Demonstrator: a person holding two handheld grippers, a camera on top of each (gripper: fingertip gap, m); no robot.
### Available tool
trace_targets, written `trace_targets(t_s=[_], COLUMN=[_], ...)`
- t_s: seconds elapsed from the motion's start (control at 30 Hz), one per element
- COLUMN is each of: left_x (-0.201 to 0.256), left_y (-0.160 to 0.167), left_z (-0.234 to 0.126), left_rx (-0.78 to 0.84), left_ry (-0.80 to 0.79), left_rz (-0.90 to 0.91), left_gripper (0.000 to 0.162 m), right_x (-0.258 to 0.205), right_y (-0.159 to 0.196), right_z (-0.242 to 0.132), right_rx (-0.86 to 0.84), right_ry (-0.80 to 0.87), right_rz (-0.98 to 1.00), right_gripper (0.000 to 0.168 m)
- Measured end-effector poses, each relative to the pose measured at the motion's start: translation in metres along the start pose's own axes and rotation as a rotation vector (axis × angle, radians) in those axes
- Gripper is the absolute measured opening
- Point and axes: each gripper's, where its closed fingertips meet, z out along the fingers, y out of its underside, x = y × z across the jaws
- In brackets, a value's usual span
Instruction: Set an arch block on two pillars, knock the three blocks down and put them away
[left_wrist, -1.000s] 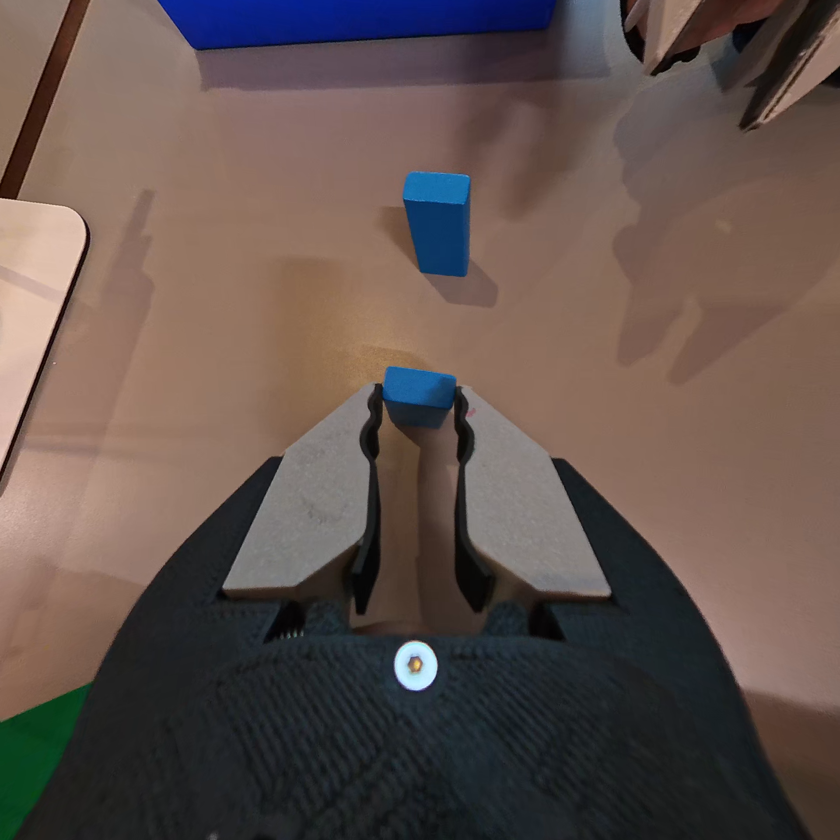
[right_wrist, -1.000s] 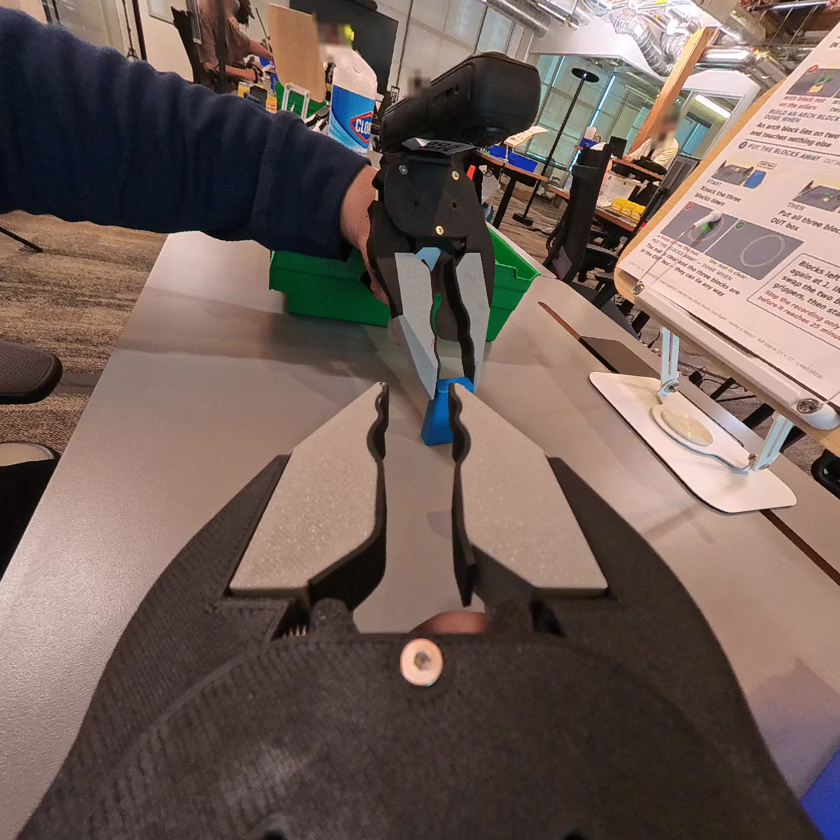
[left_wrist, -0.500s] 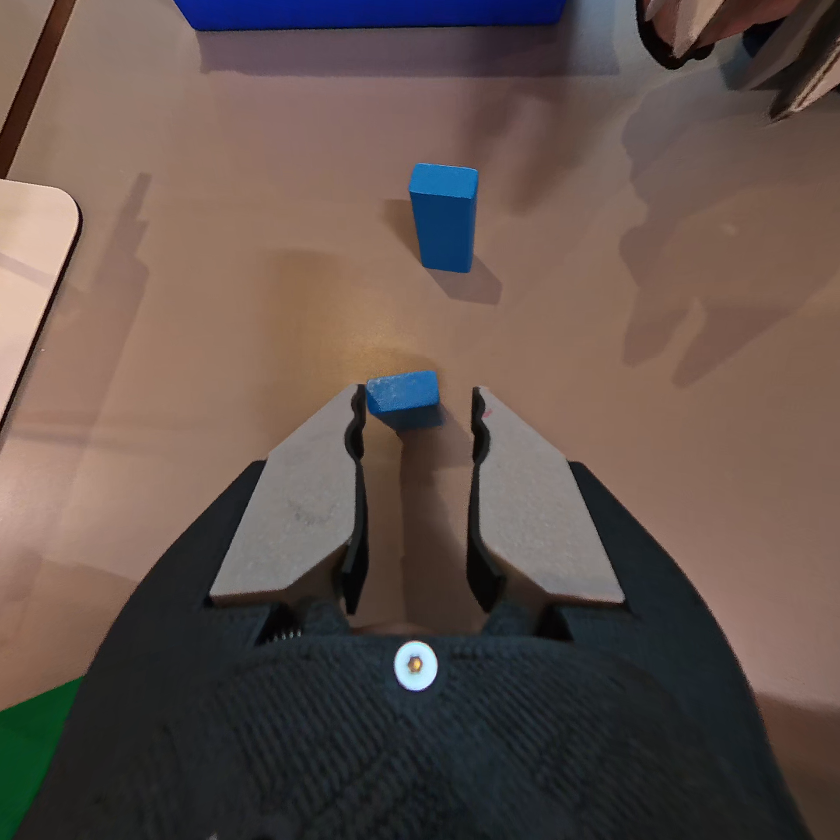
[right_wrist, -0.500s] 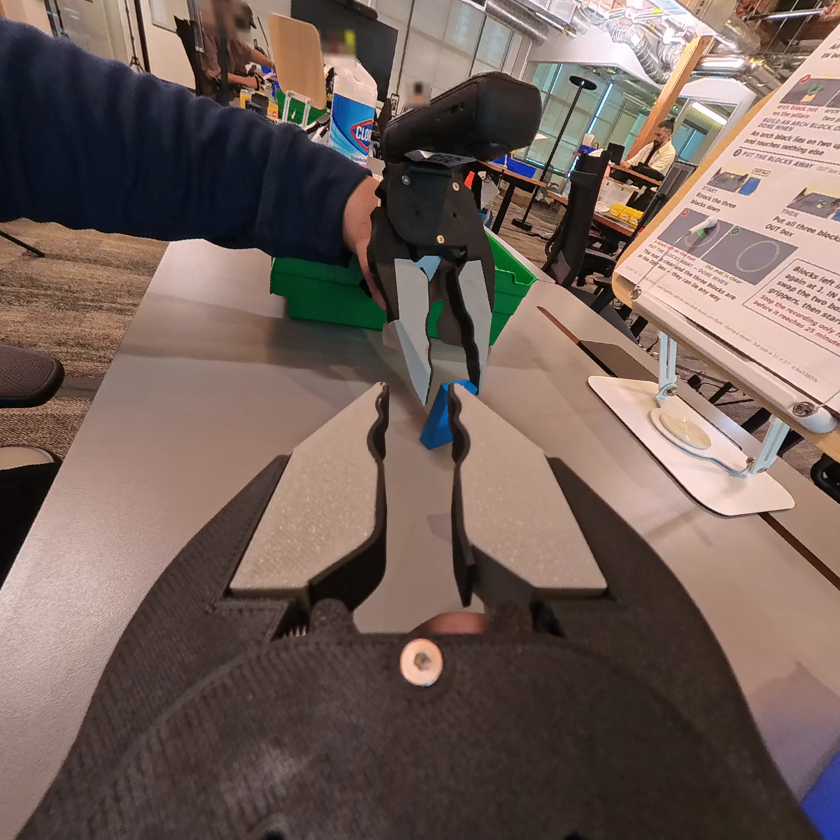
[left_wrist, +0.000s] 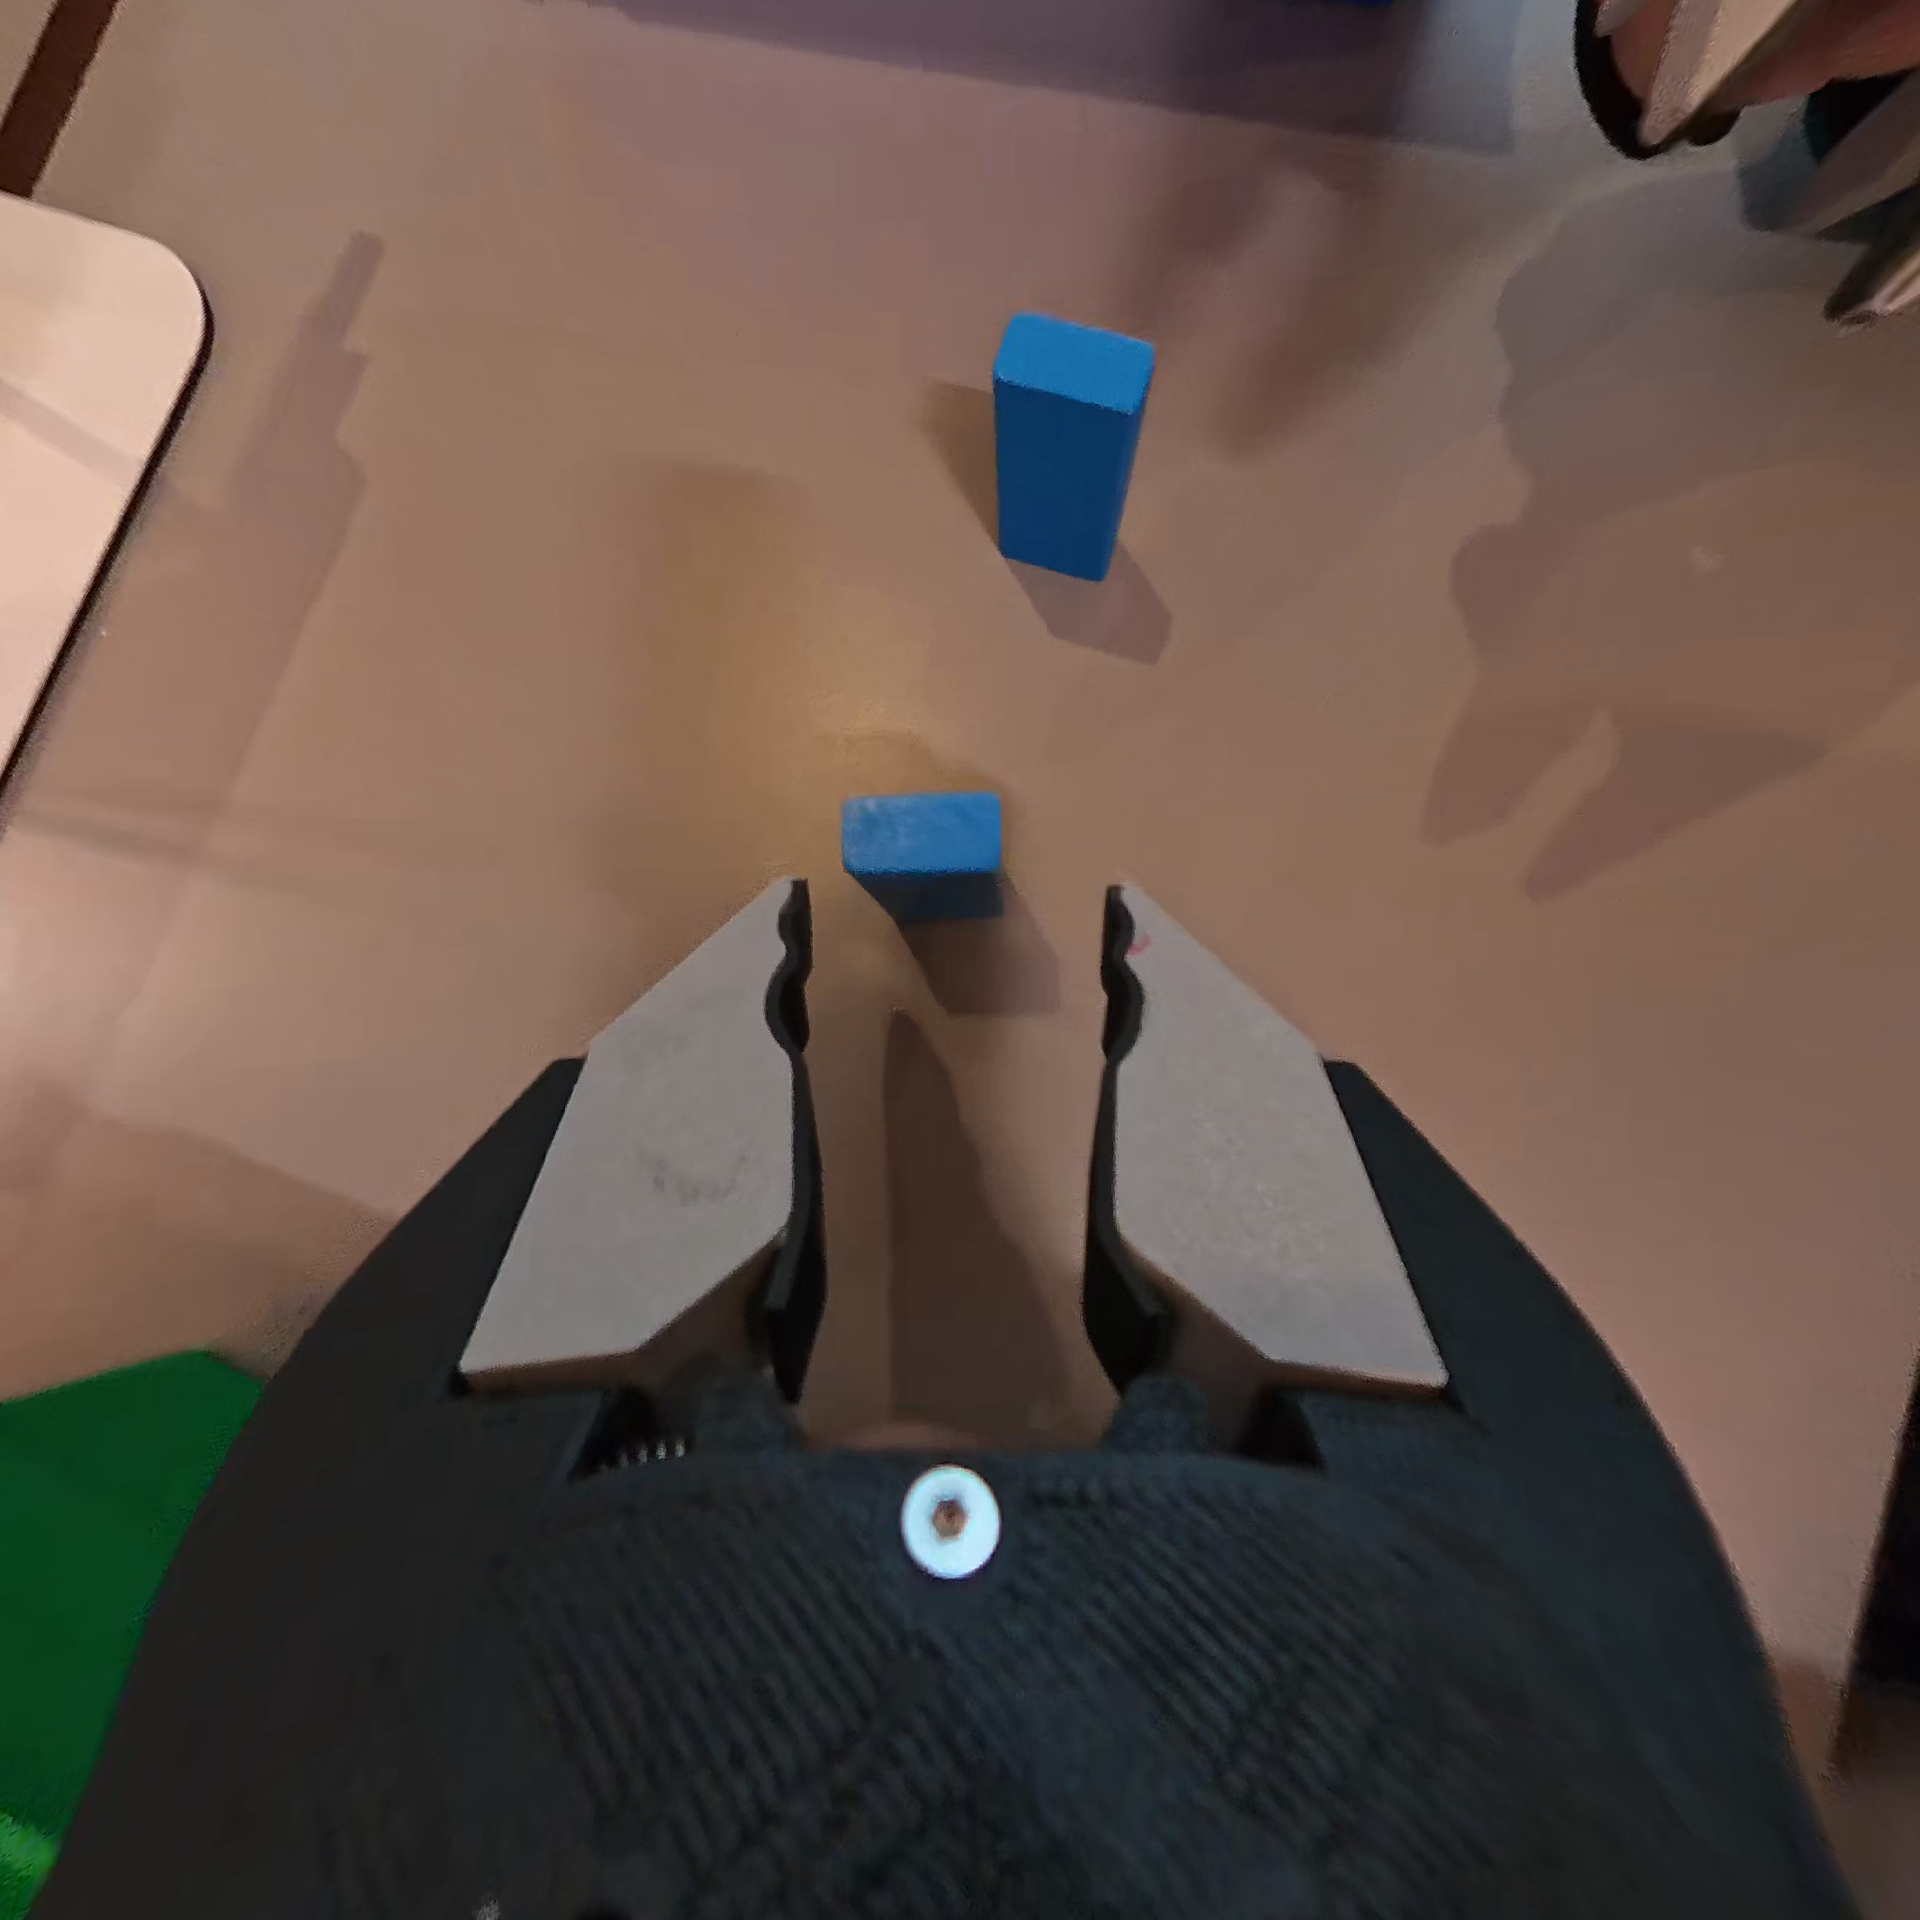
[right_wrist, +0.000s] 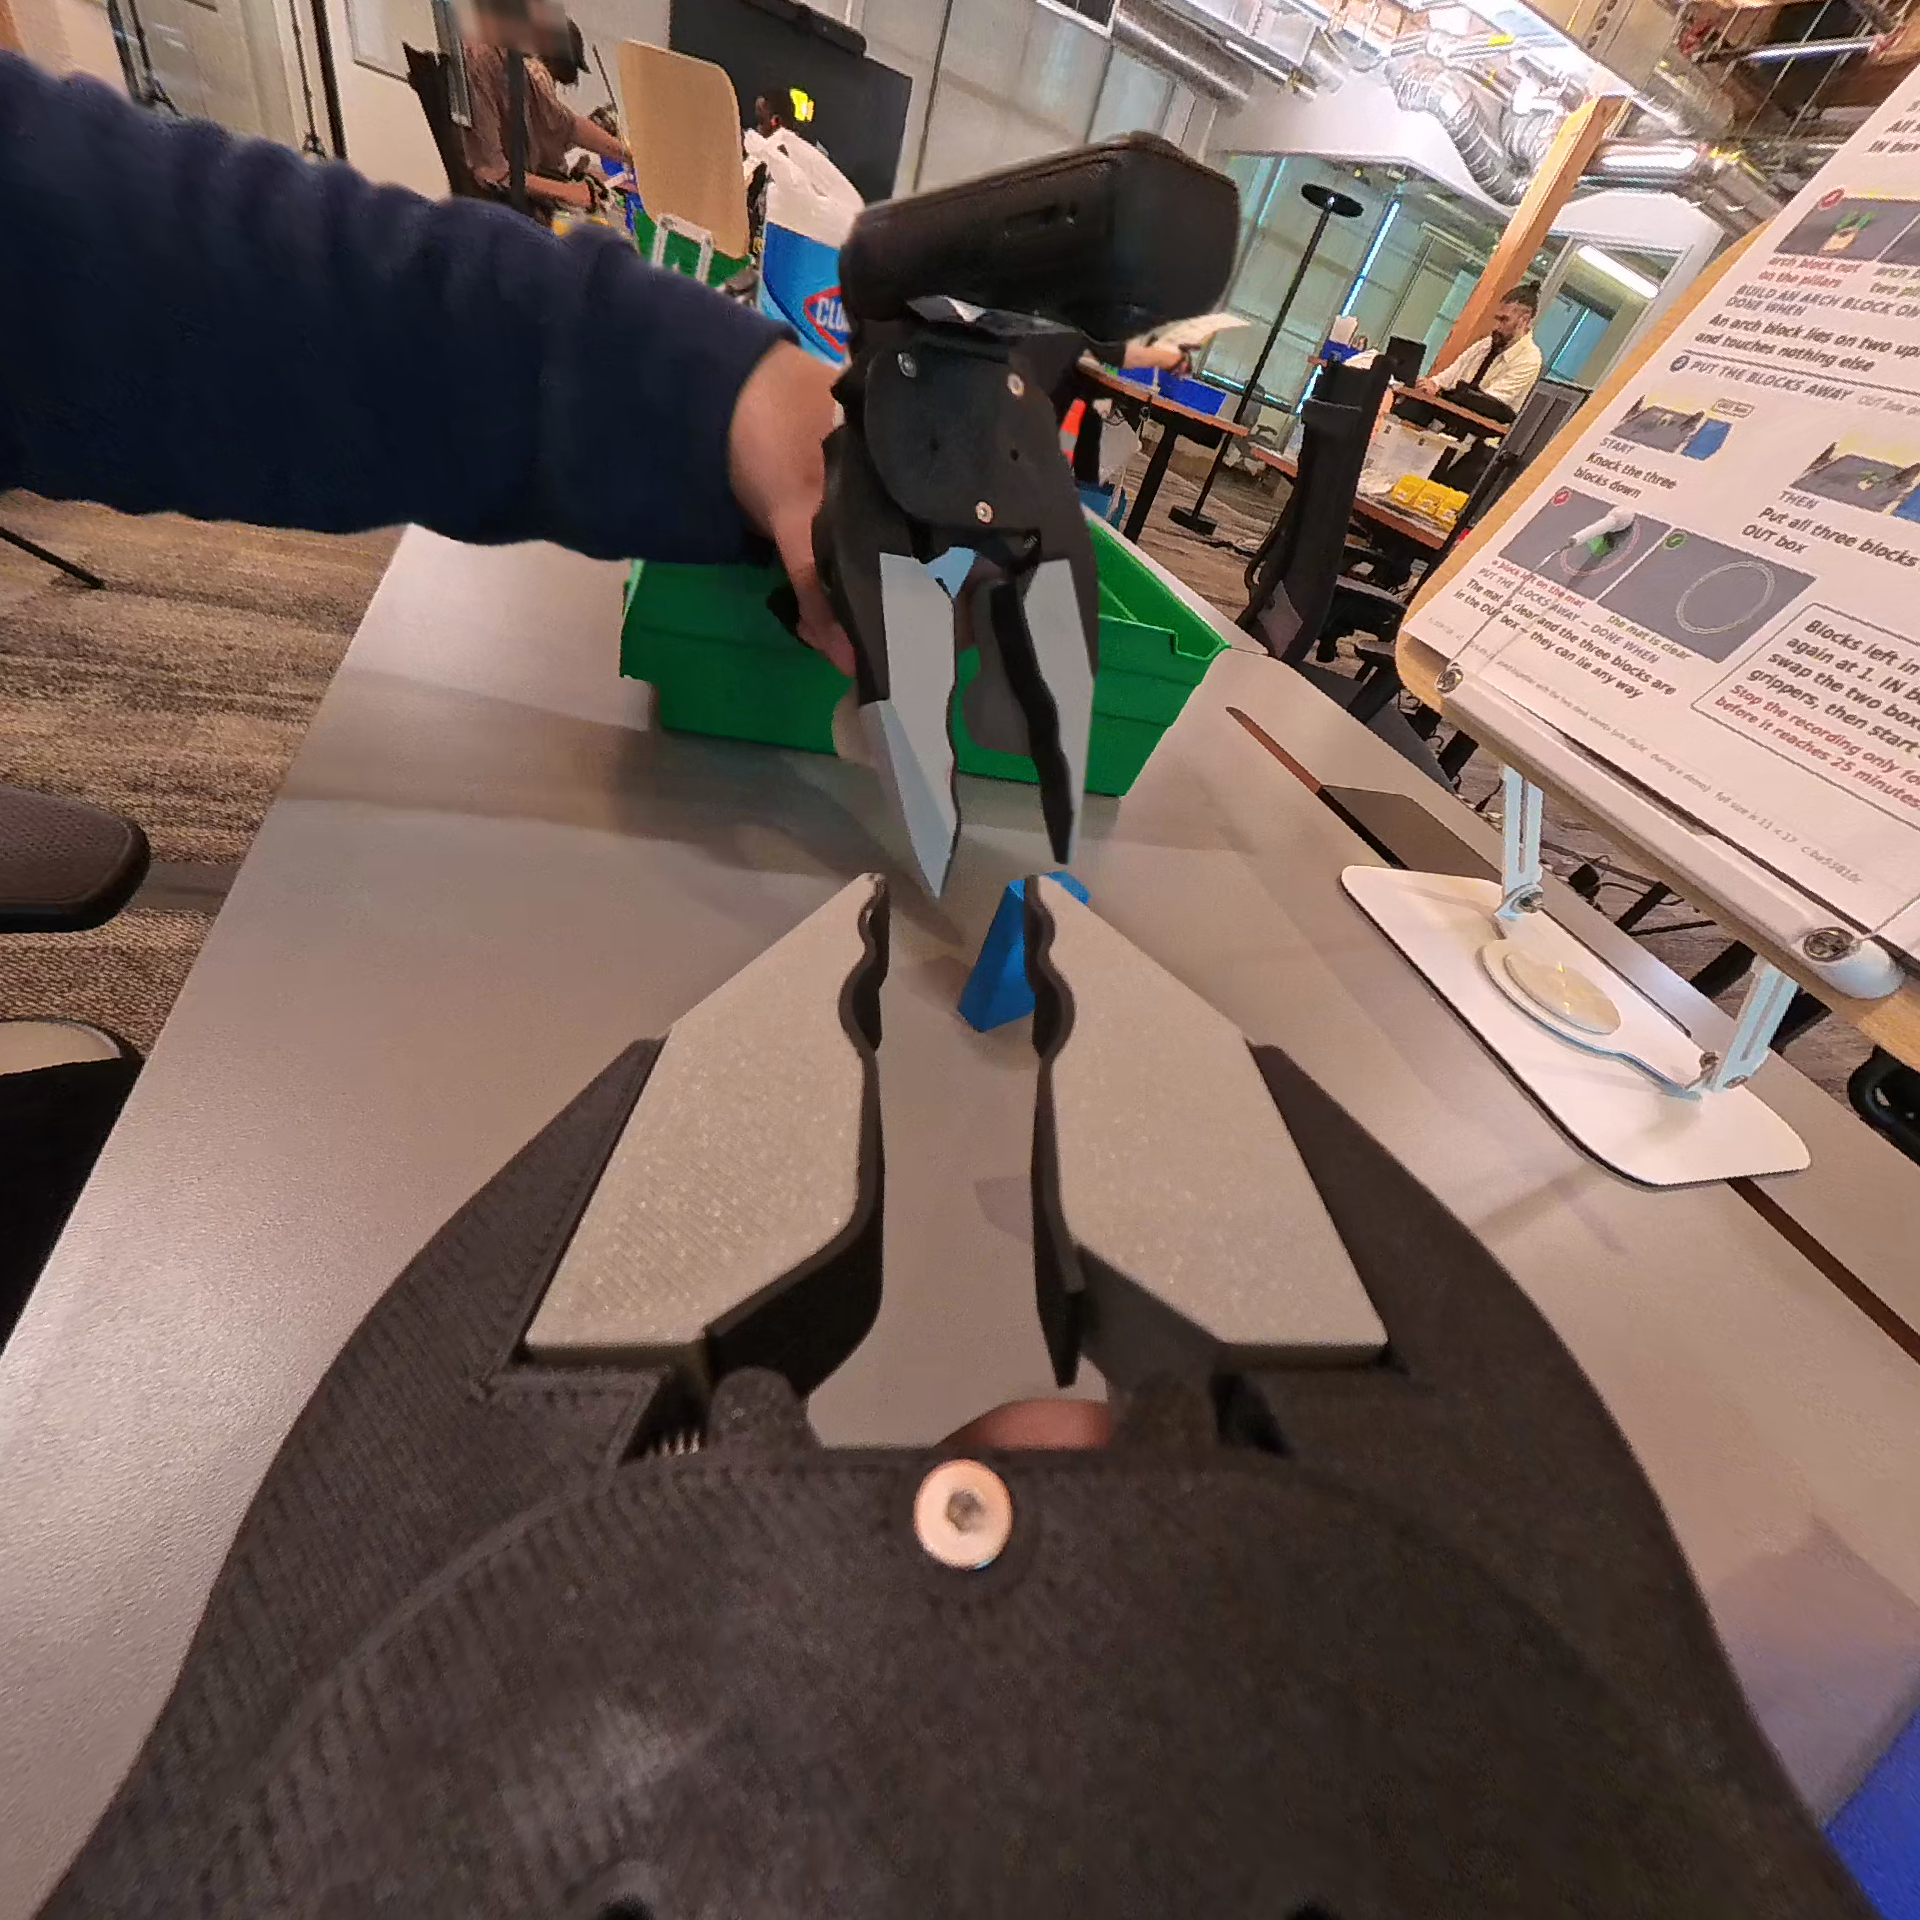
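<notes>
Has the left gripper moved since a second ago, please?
Yes. The left gripper has opened and lifted off the near blue pillar, which it clamped earlier; judged against the green bin, it has risen.

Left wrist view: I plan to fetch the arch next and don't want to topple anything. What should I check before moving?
1. Left gripper jaws apart, not touching the near pillar: ok.
2. Near pillar standing upright on the table: ok.
3. Far pillar upright, apart from the near one: ok.
4. Gap between the pillars suits the arch block: cannot tell.
5. Arch block located: not ok, it shows in neither view.
6. Right gripper empty, jaws slightly apart: ok.
</notes>
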Motion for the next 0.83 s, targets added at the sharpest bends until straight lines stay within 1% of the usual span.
trace_targets(t_s=[0.07,0.1,0.13,0.17,0.2,0.3,0.37,0.47,0.57,0.67,0.73,0.83], left_x=[0.007,0.012,0.013,0.010,0.007,-0.008,-0.013,-0.019,-0.016,-0.008,-0.008,0.000], left_y=[0.007,0.011,0.016,0.020,0.022,0.022,0.022,0.020,0.016,0.021,0.026,0.023], left_z=[-0.006,-0.007,-0.008,-0.008,-0.008,-0.004,0.003,0.010,0.013,0.011,0.009,0.008], left_rx=[-0.035,-0.057,-0.085,-0.111,-0.128,-0.129,-0.128,-0.123,-0.100,-0.117,-0.135,-0.101], left_ry=[-0.009,-0.003,-0.018,-0.047,-0.074,-0.141,-0.146,-0.153,-0.114,-0.065,-0.068,-0.024], left_rz=[-0.029,-0.047,-0.070,-0.096,-0.122,-0.217,-0.265,-0.287,-0.286,-0.272,-0.270,-0.277], left_gripper=[0.050,0.045,0.031,0.012,0.000,0.000,0.000,0.000,0.000,0.014,0.022,0.024], right_x=[0.000,0.000,0.000,0.000,0.000,0.001,0.001,0.003,0.004,0.003,0.002,0.002], right_y=[-0.001,-0.002,-0.002,-0.002,-0.001,-0.001,-0.001,-0.004,-0.006,-0.007,-0.007,-0.008], right_z=[0.000,0.000,0.000,0.000,0.000,0.000,-0.001,-0.003,-0.005,-0.005,-0.004,-0.004], right_rx=[0.003,0.005,0.005,0.006,0.005,0.002,0.004,0.020,0.030,0.029,0.027,0.028], right_ry=[0.000,0.000,0.000,0.001,0.001,0.006,0.010,0.016,0.017,0.014,0.012,0.009], right_rz=[-0.002,-0.003,-0.004,-0.004,-0.003,-0.003,-0.002,0.001,0.005,-0.001,-0.006,-0.009], right_gripper=[0.022,0.022,0.022,0.023,0.023,0.023,0.022,0.022,0.022,0.023,0.023,0.022])
